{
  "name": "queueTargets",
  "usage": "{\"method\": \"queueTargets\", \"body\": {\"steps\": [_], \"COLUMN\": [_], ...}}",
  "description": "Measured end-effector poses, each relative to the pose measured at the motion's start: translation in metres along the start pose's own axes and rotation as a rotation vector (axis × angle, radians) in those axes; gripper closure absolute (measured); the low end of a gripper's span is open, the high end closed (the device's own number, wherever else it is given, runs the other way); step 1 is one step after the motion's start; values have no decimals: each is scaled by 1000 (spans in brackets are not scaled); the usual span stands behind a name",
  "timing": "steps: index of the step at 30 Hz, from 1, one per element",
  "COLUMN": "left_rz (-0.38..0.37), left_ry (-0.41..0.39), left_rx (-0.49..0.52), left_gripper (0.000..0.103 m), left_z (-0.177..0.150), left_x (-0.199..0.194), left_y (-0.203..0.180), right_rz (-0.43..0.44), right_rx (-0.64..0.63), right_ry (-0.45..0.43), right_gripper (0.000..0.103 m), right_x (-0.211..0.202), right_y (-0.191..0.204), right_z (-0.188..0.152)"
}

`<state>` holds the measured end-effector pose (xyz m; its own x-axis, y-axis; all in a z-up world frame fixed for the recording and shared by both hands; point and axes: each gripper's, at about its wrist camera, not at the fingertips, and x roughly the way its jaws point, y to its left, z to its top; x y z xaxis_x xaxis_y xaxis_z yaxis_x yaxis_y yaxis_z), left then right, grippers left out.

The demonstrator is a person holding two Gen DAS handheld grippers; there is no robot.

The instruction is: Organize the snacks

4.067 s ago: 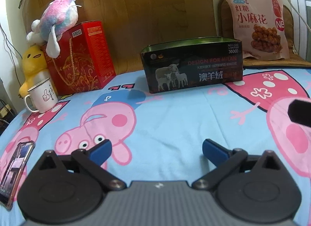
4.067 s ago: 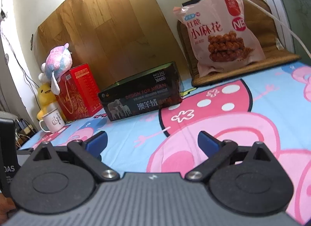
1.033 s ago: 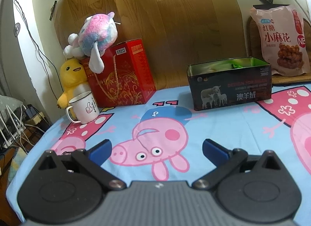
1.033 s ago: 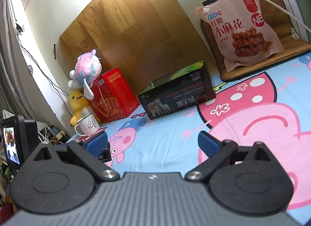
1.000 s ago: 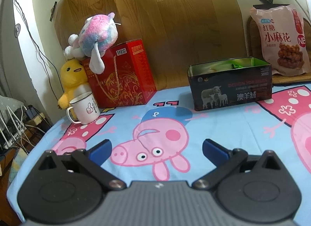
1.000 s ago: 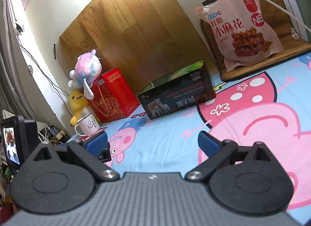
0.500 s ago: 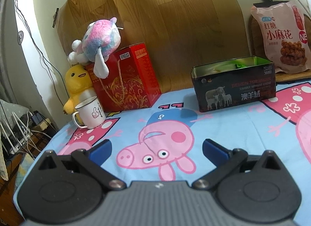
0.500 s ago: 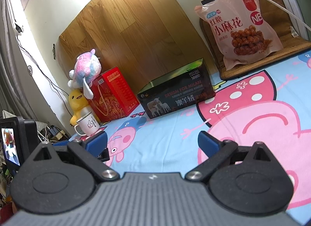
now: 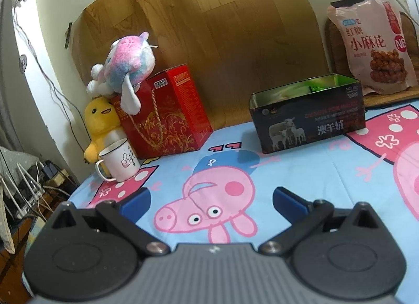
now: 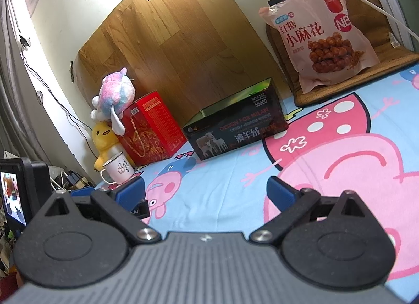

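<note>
Left tongs [image 9: 210,199]: blue tips wide apart, nothing btwn them; low centre of left wrist view, over the cartoon-pig sheet [image 9: 301,173].
Right tongs [image 10: 205,191]: also spread apart, empty; bottom centre of right wrist view. Left tip overlaps part of the other tool at lower left.
Snack bag [image 9: 371,42]: pink pkg w/ twisted fried dough print, upper right in both views, upright, leaning on a brown cushion [image 10: 366,3] at the back.
Black tin [image 9: 309,118]: lid off, sheep print on front, right of centre in left view, standing on the sheet, just in front-left of the snack bag. Green bits show inside; can't tell what they are.
Red gift box [image 9: 167,113]: left of centre, against the wood board [image 9: 209,29].
Plush: pink-blue toy [image 9: 125,66] lying on top of the red box; yellow duck [image 9: 100,126] beside the box, on its left.
Mug [image 9: 119,160]: white enamel, thumbs-up print, touching the duck's front.
Screen [image 10: 10,194]: small lit display, far left edge of right view.
</note>
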<state>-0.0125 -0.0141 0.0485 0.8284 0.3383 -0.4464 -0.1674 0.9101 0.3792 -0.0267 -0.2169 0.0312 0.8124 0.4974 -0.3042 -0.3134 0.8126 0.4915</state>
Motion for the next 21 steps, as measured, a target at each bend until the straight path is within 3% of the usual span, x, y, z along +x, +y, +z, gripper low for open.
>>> {"method": "queueTargets", "body": {"steps": [21], "left_rz": [-19], "left_ry": [2], "left_rx": [79], "left_gripper": [0], "left_z": [11], "left_x": [-1], "left_y": [-31], "right_rz": [-8], "right_rx": [64], "right_ry": [-37], "right_gripper": [2], "right_x": [-11], "right_y": [-20], "right_z": [4]}}
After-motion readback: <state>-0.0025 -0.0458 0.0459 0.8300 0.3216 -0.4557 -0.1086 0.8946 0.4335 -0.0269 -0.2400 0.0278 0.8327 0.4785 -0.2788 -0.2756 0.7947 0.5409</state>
